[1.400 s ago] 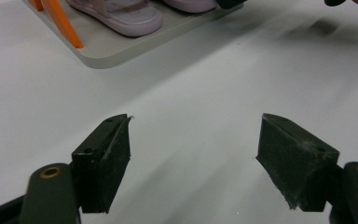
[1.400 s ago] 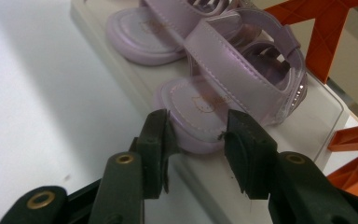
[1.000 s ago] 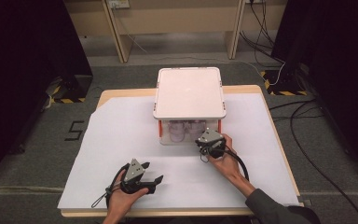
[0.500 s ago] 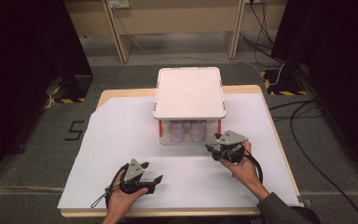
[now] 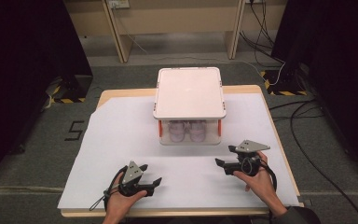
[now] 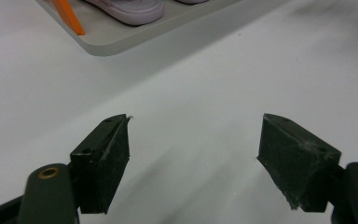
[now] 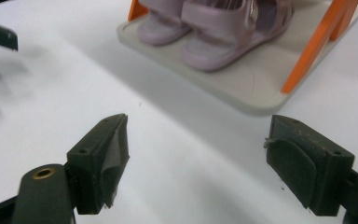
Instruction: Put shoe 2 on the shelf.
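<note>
A: We are holding the left tool (image 5: 154, 185) low over the white sheet (image 5: 121, 140) on the tabletop (image 5: 103, 95), its jaws standing spread with nothing between them. Ahead of it and off to its left, in the left gripper view, we are seeing a corner of the grey tray (image 6: 116, 44) with an orange post (image 6: 67, 16).

B: We are holding the right tool (image 5: 223, 161), its jaws having just been opening; they are now standing wide apart and empty. In the right gripper view, the pair of lilac sandals (image 7: 219, 28) is sitting on that grey tray (image 7: 247, 88) just ahead of the jaws, between the orange posts (image 7: 314, 49).

A: In the high view, we are seeing the sandals (image 5: 188, 130) under the white lid (image 5: 189, 92), beyond both tools, nearer the right one.

B: The left tool is showing as a dark blur at the left edge of the right gripper view.
</note>
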The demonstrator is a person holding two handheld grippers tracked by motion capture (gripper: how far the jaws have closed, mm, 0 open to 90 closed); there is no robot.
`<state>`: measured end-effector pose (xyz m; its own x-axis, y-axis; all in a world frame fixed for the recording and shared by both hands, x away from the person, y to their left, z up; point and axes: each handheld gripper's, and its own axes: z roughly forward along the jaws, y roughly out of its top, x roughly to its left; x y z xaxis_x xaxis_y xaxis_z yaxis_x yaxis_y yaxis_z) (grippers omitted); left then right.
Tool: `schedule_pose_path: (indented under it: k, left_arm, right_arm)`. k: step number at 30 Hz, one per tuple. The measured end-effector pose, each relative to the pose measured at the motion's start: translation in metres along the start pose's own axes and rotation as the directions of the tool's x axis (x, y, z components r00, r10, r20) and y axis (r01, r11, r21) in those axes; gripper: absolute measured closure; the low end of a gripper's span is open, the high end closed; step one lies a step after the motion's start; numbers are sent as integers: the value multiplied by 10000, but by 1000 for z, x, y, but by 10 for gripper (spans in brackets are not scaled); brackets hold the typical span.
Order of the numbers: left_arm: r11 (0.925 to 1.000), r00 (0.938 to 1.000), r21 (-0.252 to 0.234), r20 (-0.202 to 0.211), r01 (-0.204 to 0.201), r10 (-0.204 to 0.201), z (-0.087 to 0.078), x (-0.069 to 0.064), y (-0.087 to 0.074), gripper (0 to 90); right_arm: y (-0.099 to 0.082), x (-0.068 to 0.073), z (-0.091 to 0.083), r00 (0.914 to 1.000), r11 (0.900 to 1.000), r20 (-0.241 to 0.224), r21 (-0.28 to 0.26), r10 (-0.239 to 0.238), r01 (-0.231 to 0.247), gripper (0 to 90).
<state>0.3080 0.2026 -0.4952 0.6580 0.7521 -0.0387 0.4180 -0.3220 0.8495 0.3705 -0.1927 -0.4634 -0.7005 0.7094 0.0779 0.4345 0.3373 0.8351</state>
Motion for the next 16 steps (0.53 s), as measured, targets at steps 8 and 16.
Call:
schedule_pose_path:
  k: [8,16]
  left_arm:
    - [10000,10000,0,-28,-24,24,-2,-2,-3,192]
    - [10000,10000,17,-70,-30,30,-1,-2,-4,178]
  right_arm:
    - [-17,2,-18,10000,10000,-95,31,-5,5,218]
    - [-33,-2,-29,9997,9992,139,324,215,-220,220]
